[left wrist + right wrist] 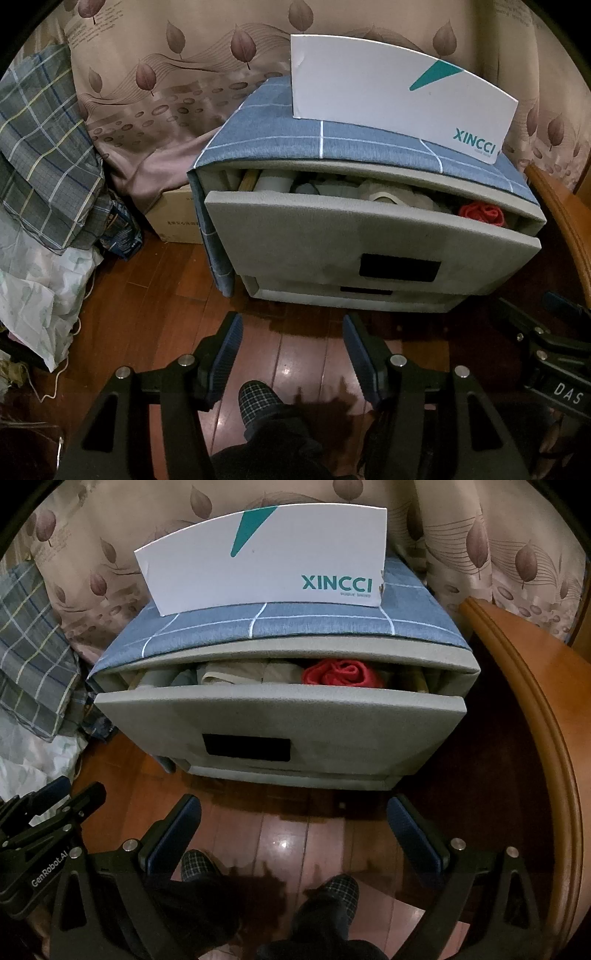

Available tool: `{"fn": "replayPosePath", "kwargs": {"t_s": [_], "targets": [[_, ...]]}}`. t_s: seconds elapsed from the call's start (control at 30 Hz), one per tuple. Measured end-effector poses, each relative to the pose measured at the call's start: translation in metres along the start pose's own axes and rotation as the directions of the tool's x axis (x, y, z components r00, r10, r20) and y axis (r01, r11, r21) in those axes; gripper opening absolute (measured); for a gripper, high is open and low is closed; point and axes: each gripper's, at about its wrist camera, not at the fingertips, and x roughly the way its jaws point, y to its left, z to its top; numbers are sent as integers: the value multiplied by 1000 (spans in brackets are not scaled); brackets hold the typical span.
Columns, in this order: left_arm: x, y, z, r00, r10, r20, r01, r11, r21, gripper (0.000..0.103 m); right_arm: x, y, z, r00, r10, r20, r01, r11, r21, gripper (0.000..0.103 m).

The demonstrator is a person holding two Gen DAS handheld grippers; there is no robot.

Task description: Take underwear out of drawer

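**Drawer ajar, both jaws empty – grasp notes**

Top drawer [280,720] of the grey fabric chest [388,295] is pulled out partway. We read the underwear as the soft bundles inside: a red crumpled piece [341,674] toward the right end, beige/white folded pieces [236,674] beside it to the left. Can't tell garment types for sure from here.

Handling, as we judge it:
- Light, limp cloth, not fragile. Won't hold shape when lifted and will drape.
- Not slippery, but loosely packed, so neighbours may drag along.
- Best hold: pinch a raised fold on top of the red bundle, the most exposed one. Come in from above through the gap; the cabinet's top lip overhangs the back of the drawer, so clearance is tight.

Jaws:
- Left gripper [291,350]: jaws wide apart, nothing between them, over the wood floor [303,354] in front of the chest, touching nothing.
- Right gripper [295,830]: same, wide apart, empty, clear of the drawer front.

A white XINCCI box [266,557] stands on the blue checked cover [295,627] on top of the chest, out of the reach path.
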Motion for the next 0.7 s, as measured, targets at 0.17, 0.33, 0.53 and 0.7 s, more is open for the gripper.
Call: {"fn": "replayPosePath", "kwargs": {"t_s": [0.17,0.33,0.53,0.7], "targets": [[-6,7,2,1000,-27,16,27,999,-19,58,-3,-3,1,1000,12,6,-12,1000,11,100],[-9,13,15,996,-80,42,81,996,-39,58,-5,-14,8,997,78,1,-78,995,64,100],[-1,19,46,992,-93,82,96,995,-24,58,-7,-28,39,998,63,22,-64,996,58,100],[18,15,76,991,-82,105,80,997,15,58,20,-29,64,1000,-4,-3,4,1000,-4,100]]}}
